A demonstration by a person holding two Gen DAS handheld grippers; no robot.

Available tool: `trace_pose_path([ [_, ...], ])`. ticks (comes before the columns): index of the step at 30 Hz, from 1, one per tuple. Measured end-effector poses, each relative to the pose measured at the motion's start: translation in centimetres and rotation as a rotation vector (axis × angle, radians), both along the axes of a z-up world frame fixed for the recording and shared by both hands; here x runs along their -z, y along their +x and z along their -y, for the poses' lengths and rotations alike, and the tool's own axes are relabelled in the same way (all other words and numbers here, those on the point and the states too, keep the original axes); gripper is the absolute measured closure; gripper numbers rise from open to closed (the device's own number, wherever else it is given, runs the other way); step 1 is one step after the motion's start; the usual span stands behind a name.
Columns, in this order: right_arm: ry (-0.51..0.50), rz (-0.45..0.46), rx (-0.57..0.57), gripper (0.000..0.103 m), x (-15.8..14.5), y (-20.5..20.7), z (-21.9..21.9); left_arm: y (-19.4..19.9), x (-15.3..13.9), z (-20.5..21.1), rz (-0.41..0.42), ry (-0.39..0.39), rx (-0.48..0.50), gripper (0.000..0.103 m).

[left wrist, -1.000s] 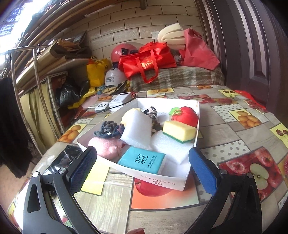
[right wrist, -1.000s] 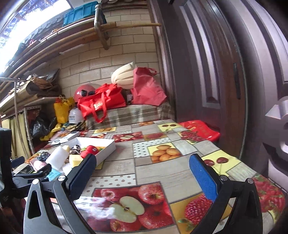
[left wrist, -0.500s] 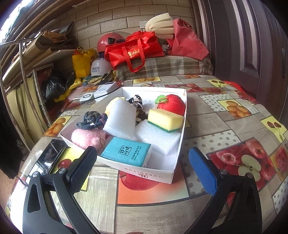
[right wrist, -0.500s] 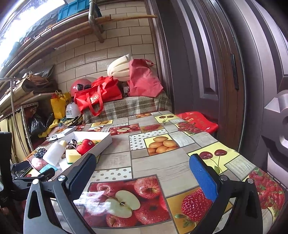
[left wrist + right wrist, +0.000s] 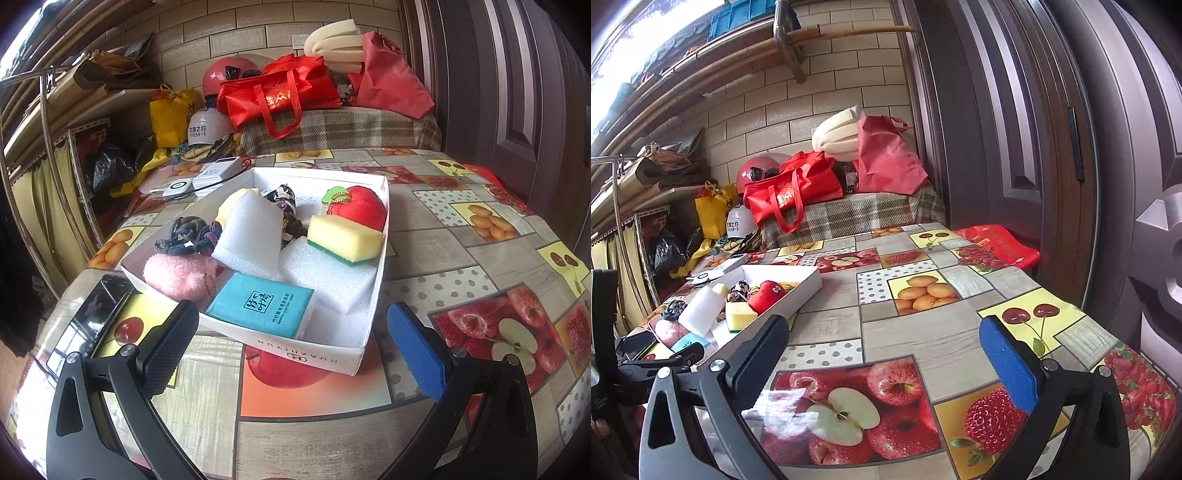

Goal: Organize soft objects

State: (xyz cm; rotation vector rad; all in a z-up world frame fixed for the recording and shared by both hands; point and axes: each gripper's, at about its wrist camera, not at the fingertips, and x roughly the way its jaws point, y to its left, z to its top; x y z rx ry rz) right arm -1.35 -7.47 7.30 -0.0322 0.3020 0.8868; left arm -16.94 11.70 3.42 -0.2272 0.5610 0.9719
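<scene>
While both tools hover spread and empty, the left gripper [image 5: 291,347] faces a white box [image 5: 364,314] of soft items on the table, teal tissue pack [image 5: 260,306] nearest. Squeezing it gently across its short sides seems wisest; the right gripper [image 5: 886,354] waits over bare tablecloth.

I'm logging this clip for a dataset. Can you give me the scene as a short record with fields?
setting: table under a fruit-print cloth
container: white box, open top
contents: teal tissue pack, pink fluffy pouch, white foam blocks, yellow-green sponge, red plush, dark scrunchies
left gripper: open, empty, facing the box's near wall
right gripper: open, empty, over bare cloth beside the box
</scene>
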Motion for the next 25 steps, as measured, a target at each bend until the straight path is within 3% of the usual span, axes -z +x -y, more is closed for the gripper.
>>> trace_pose_path([
  [25, -0.005, -0.019, 0.002, 0.000, 0.23, 0.07, -0.18, 0.41, 0.51, 0.15, 0.009, -0.013, 0.009, 0.000],
])
